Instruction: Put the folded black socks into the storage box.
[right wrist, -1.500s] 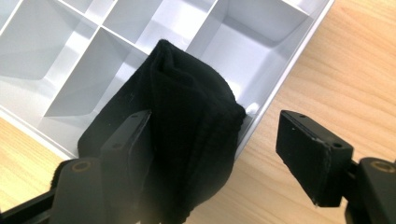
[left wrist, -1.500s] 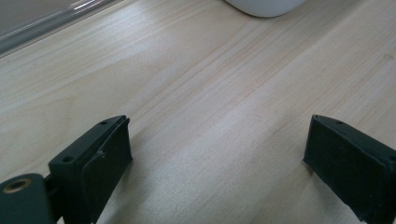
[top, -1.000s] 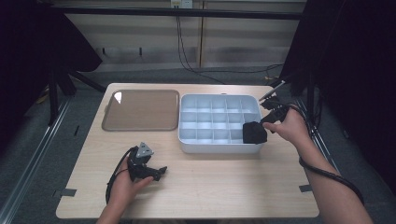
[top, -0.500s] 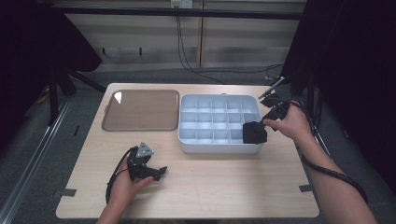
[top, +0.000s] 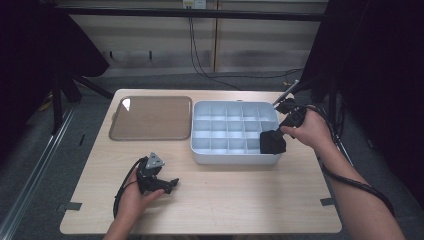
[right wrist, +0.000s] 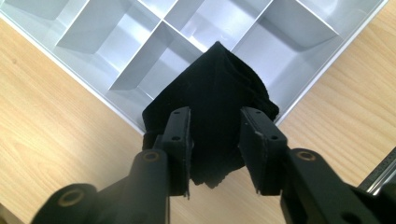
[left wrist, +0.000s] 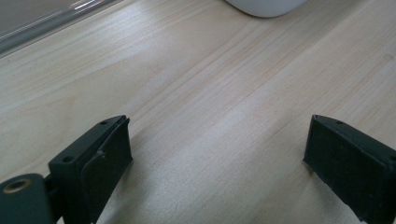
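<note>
A black cloth (top: 272, 142) lies draped over the near right corner of the white compartment tray (top: 235, 159). In the right gripper view the cloth (right wrist: 215, 93) bunches up between the two black jaws over the tray's corner wall (right wrist: 93, 91). My right gripper (top: 280, 133) (right wrist: 215, 121) has just been closing, and its pads now press the cloth from both sides. My left gripper (top: 169, 184) rests low on the wooden table near the front left. Its jaws (left wrist: 217, 144) stand wide apart with only bare wood between them.
A shallow brown tray (top: 150, 117) sits to the left of the white one, and its edge (left wrist: 37, 23) shows in the left gripper view. The white tray's rounded corner (left wrist: 266, 4) shows there too. Dark stands and cables surround the table (top: 240, 200).
The right hand has shifted only slightly at the tray's near right corner, with the cloth staying there. The left hand and its gripper have not moved.
</note>
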Demonstrator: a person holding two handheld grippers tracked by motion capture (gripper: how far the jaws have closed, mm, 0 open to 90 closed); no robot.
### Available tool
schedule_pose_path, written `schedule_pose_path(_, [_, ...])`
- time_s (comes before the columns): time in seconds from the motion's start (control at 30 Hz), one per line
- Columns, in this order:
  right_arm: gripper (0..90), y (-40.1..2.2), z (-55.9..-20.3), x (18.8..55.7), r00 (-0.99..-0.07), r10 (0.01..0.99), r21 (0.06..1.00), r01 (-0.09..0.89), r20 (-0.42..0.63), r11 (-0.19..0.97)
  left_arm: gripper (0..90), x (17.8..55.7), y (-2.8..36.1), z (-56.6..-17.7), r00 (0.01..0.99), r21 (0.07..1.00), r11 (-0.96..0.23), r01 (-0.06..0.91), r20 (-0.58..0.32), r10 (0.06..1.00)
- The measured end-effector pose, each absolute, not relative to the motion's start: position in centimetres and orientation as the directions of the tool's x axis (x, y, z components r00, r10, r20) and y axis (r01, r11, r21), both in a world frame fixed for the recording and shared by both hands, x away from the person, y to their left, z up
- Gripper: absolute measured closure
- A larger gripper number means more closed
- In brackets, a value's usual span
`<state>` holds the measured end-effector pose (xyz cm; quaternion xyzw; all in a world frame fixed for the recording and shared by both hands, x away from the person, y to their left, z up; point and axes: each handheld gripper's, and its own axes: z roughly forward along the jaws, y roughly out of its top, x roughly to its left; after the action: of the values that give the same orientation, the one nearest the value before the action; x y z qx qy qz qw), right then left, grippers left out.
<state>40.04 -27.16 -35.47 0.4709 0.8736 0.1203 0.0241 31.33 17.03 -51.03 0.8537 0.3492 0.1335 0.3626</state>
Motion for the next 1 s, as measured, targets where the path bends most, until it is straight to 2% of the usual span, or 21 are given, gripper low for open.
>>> schedule_pose_path(0.33, [72.1, -26.7, -34.9, 40.2, -0.573, 0.816, 0.216, 0.808, 0.072, 0.548, 6.6, 31.3, 17.0, -51.0, 0.721, 0.710, -0.495, 0.501, -0.025, 0.692])
schedule_pose_path(1.0, [90.0, -26.3, -34.1, 40.4, -0.596, 0.799, 0.196, 0.796, 0.083, 0.573, 6.7, 31.3, 17.0, -51.0, 0.721, 0.710, -0.495, 0.501, -0.026, 0.693])
